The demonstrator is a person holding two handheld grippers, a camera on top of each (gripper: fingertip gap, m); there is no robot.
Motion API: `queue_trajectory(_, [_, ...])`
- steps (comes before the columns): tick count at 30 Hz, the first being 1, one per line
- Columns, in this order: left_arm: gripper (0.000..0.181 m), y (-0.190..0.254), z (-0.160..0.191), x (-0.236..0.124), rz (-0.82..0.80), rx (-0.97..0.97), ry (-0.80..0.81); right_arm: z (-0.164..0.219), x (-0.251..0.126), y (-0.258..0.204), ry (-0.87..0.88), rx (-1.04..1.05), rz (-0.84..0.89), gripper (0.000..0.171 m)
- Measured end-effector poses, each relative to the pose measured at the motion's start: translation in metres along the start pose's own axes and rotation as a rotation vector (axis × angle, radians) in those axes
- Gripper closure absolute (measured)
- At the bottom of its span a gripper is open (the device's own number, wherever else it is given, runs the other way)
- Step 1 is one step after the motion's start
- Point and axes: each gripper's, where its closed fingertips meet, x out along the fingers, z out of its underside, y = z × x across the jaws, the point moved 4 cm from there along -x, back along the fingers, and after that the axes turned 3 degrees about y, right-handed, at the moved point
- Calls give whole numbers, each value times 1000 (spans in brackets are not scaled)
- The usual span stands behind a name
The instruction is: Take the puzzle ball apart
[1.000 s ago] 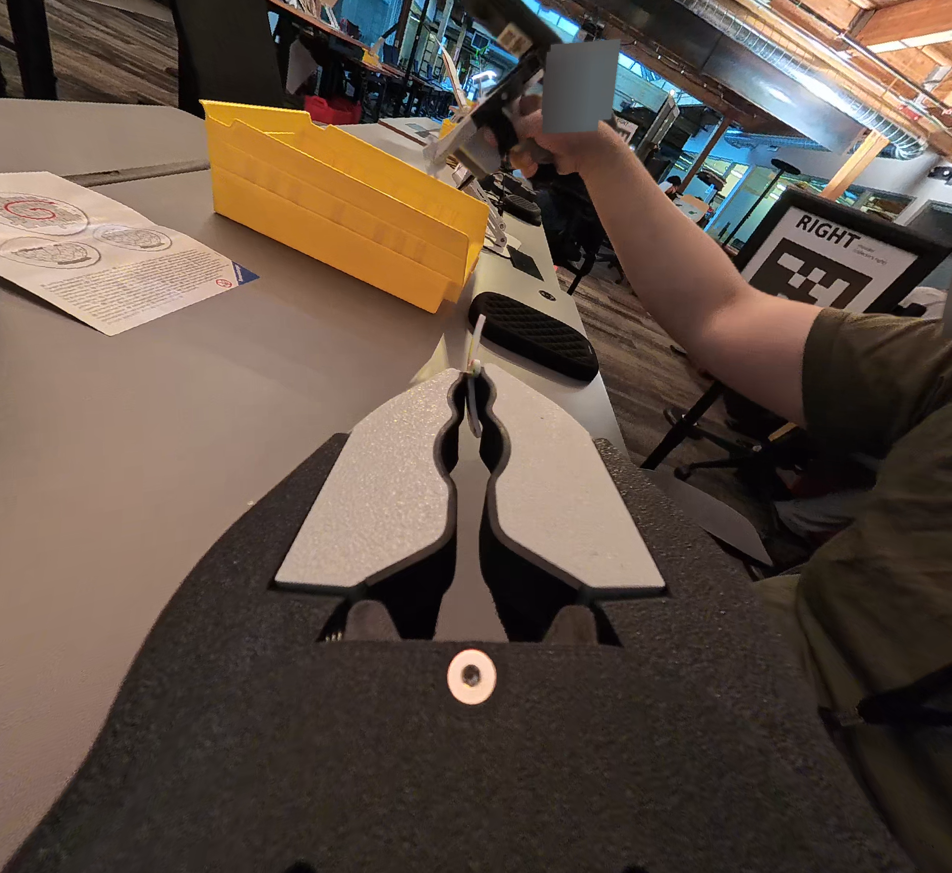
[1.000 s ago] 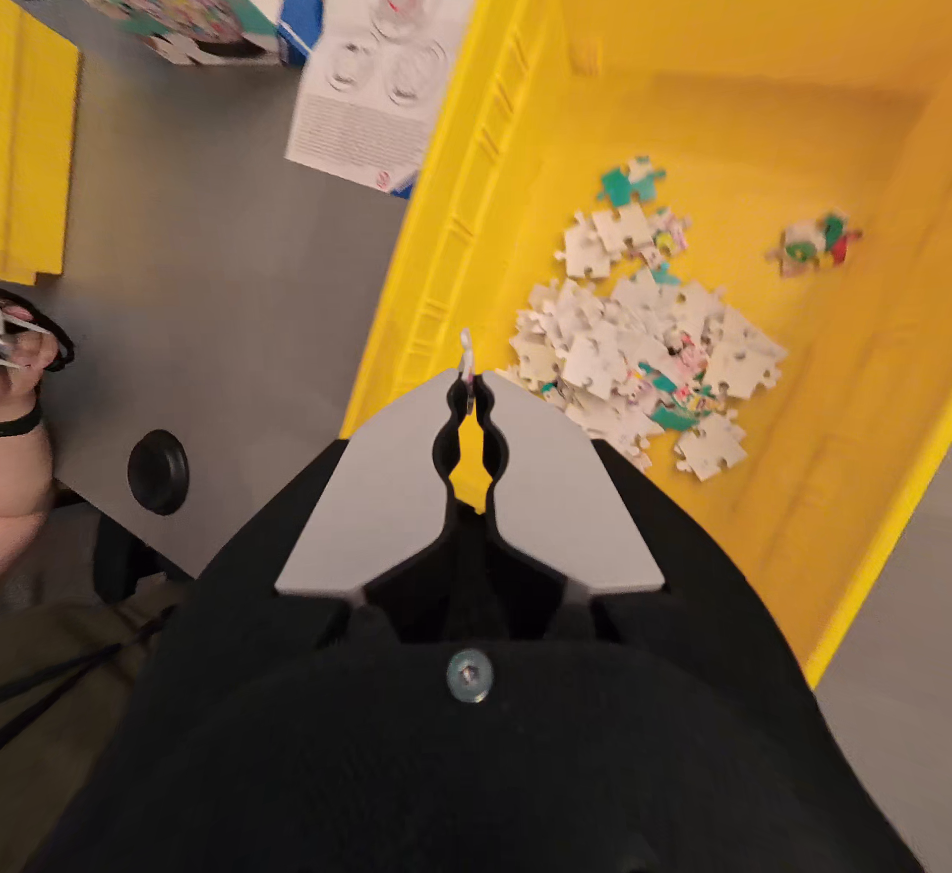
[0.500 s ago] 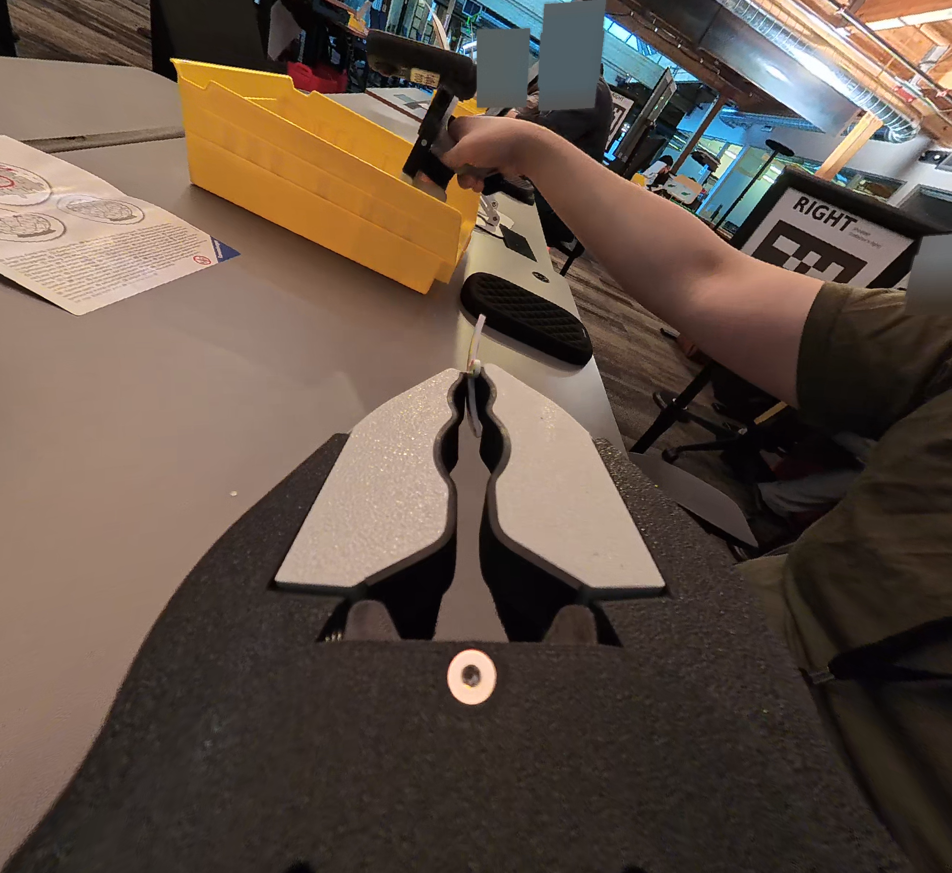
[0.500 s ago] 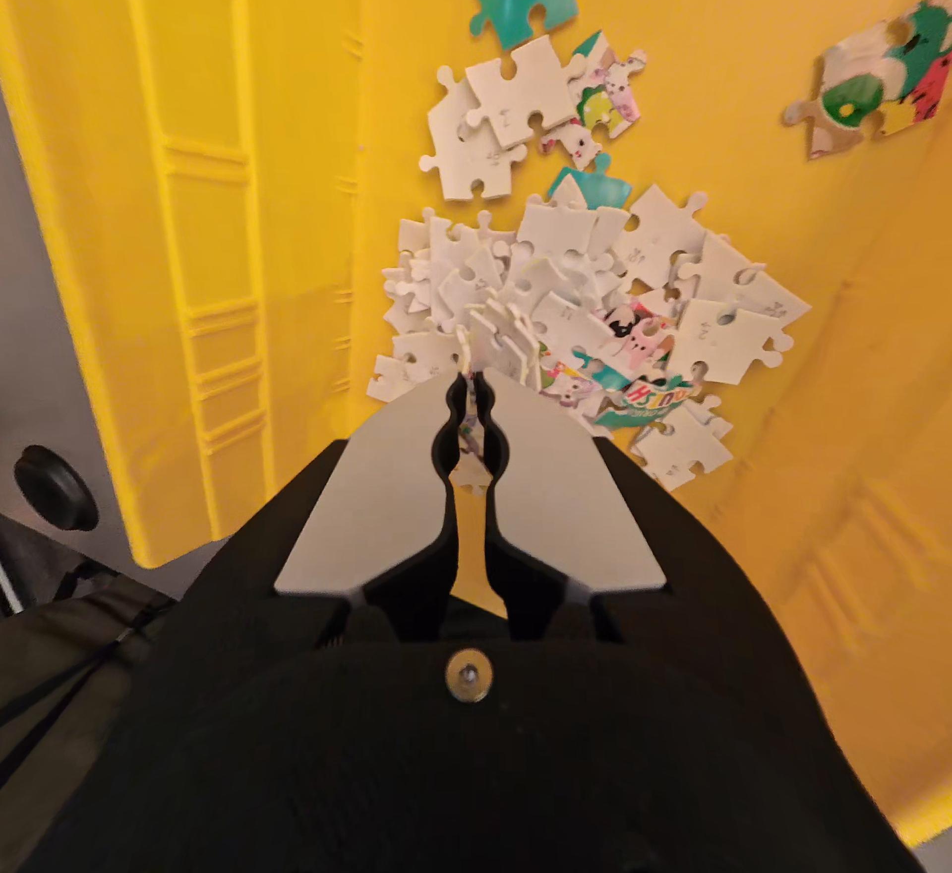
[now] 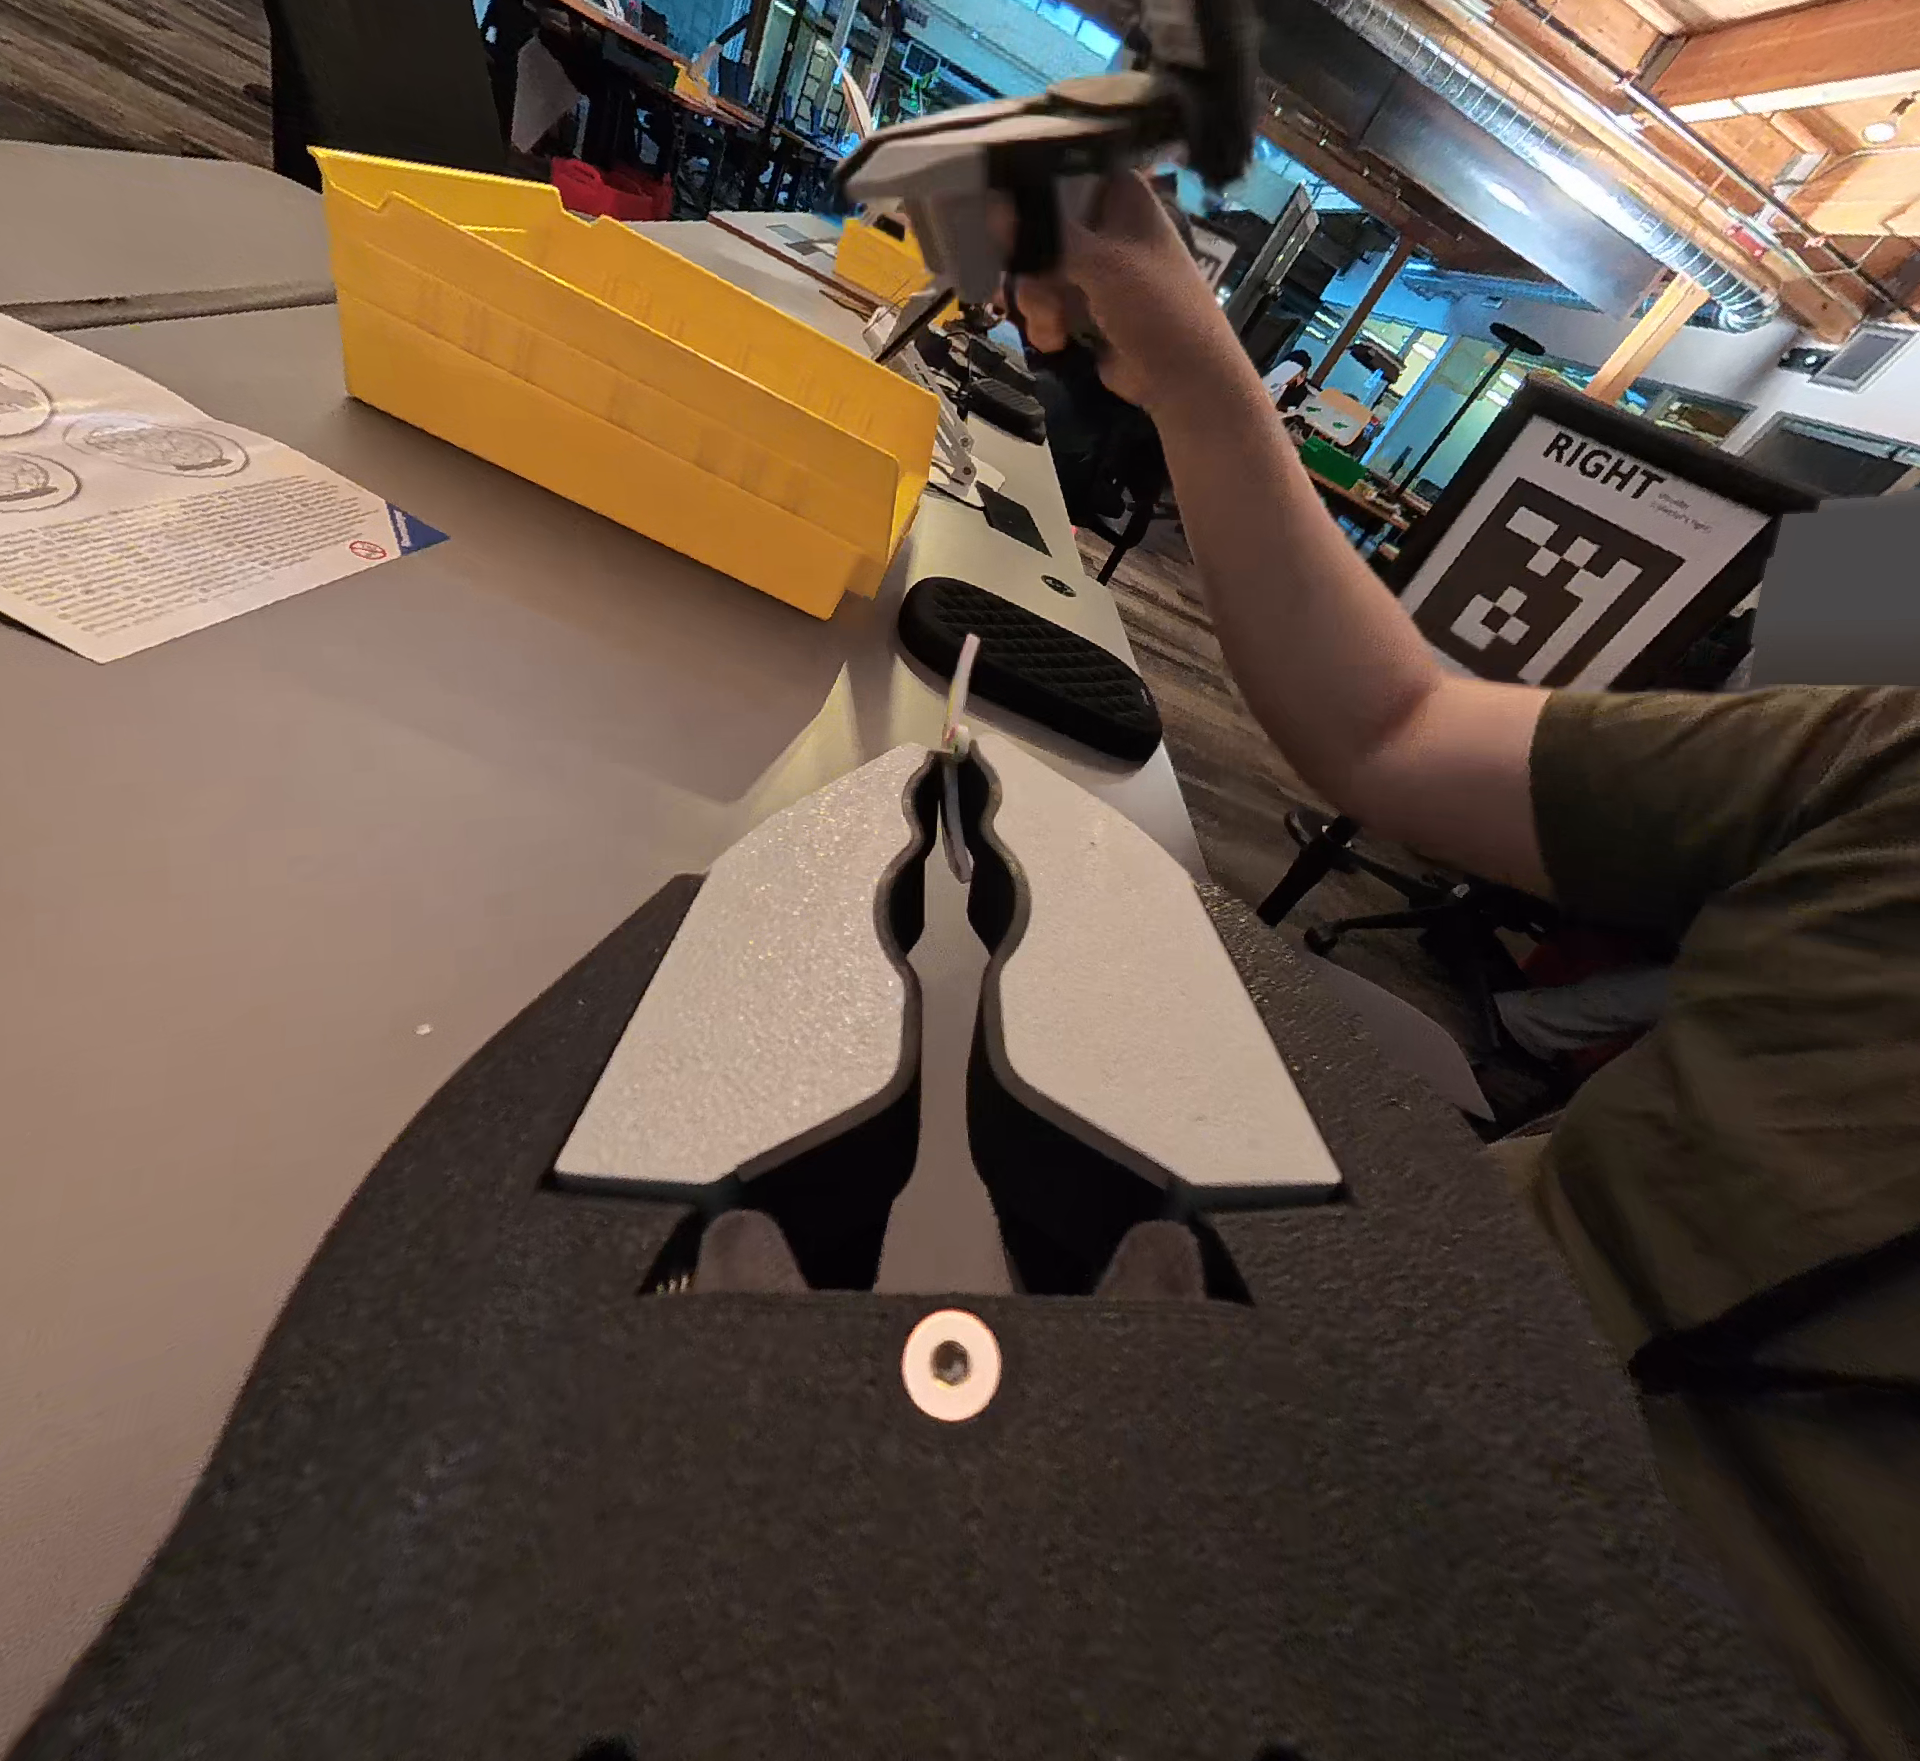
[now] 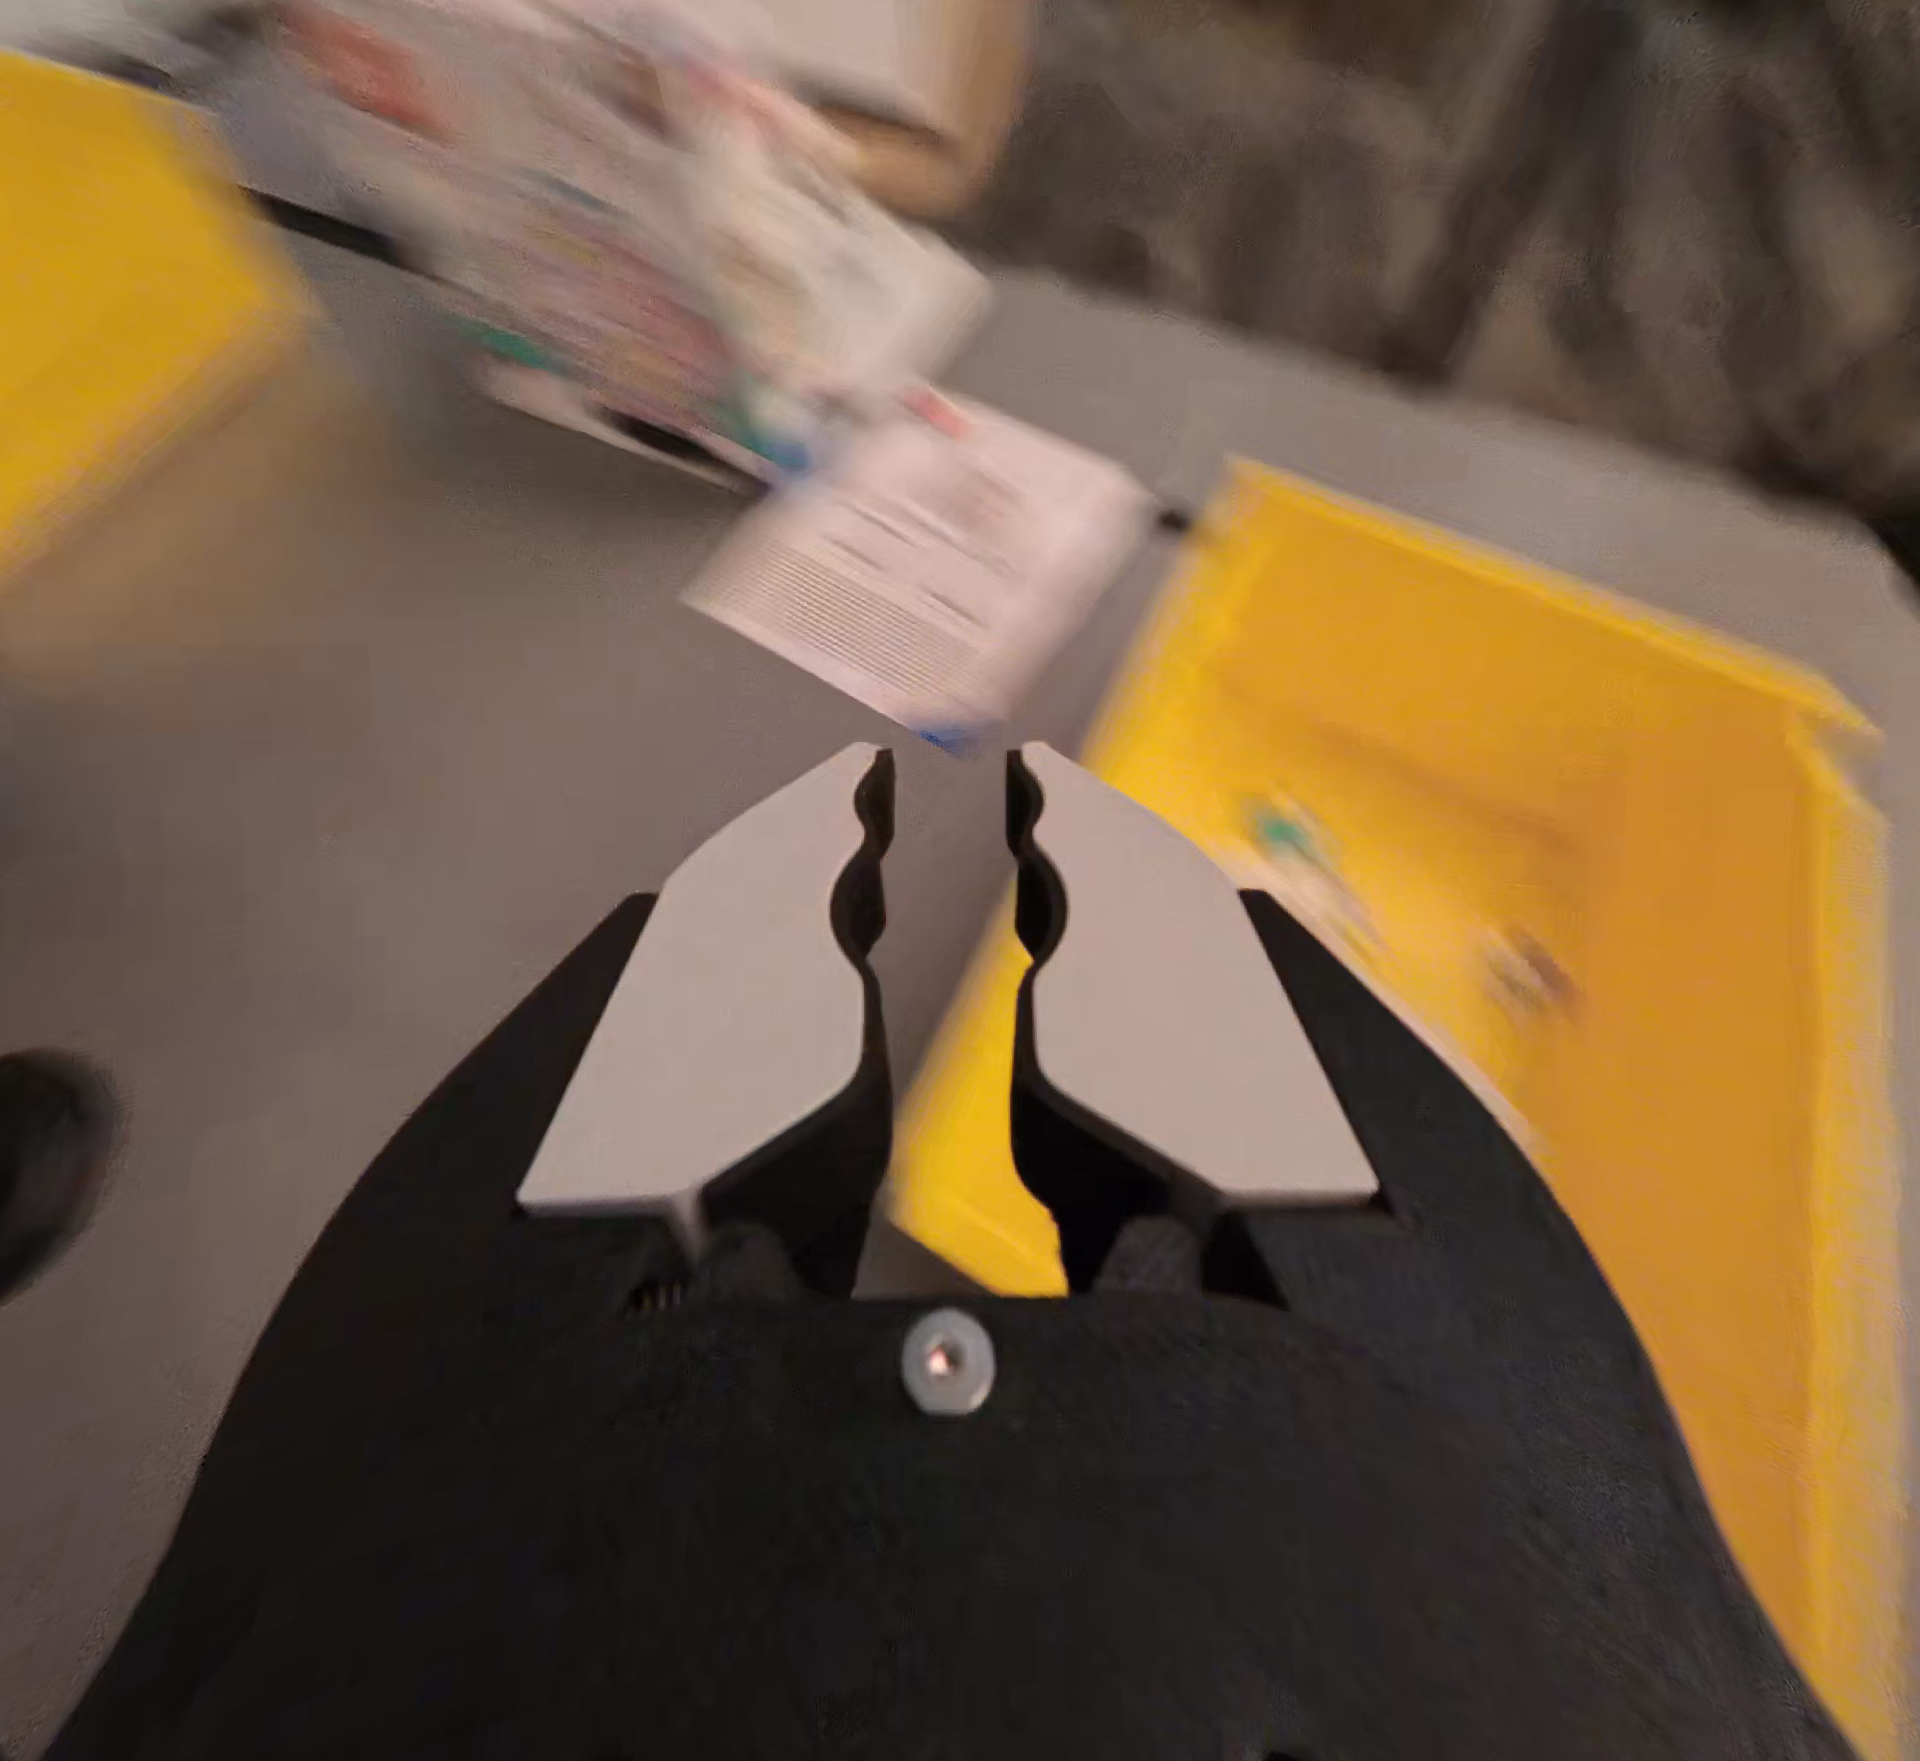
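Left wrist view: the left gripper (image 5: 951, 755) hovers low over the grey counter (image 5: 312, 828), its jaws pinched together on a thin white puzzle piece (image 5: 961, 724) that stands on edge and pokes up past the tips. Ahead on the counter sits a yellow bin (image 5: 623, 392), its long side wall facing the camera, so its contents are hidden. To the bin's left lies a printed instruction sheet (image 5: 187, 516), flat and well apart from the gripper. Just beyond the counter's edge, near the bin's right end, is a black padded armrest (image 5: 1029, 683). The right gripper (image 5: 925, 184) is held up in the air above the bin's far right end by the person's hand (image 5: 1122, 298), with the bare forearm running down to an olive sleeve (image 5: 1714, 880). A black-and-white marker board (image 5: 1558, 589) stands at the right behind the arm. Nothing lies between the left gripper and the bin.

Right wrist view, heavily blurred: the right gripper (image 6: 943, 755) has its jaws a narrow way apart with nothing between them. Below and to the right is the yellow bin (image 6: 1455, 724), open side up, with a few smeared loose pieces (image 6: 1288, 838) on its floor. The instruction sheet (image 6: 914, 589) lies just past the tips, a colourful puzzle box (image 6: 623, 298) beyond it, and a second yellow bin (image 6: 94, 277) at the left edge.
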Motion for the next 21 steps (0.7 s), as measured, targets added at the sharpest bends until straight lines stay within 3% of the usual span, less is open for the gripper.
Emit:
queue_trajectory(2, [179, 0, -1, 0, 7, -8, 13, -15, -3, -97, 232, -86, -326, 150])
queue_trajectory(4, [179, -1, -1, -1, 15, -25, 17, -8, 4, -170, 277, -96, -578, 149])
queue_trajectory(6, [179, -2, -1, -1, 24, -39, 25, 4, 21, -214, 247, -85, -711, 148])
queue_trajectory(12, [179, -1, -1, -2, 29, -44, 12, 22, 74, -257, 88, -81, -790, 146])
queue_trajectory(18, [179, 4, 2, 2, 45, -30, -20, 27, 77, -263, 53, -50, -877, 168])
queue_trajectory(21, [179, 7, 4, 3, 55, -16, -52, 31, 77, -261, 44, -5, -936, 169])
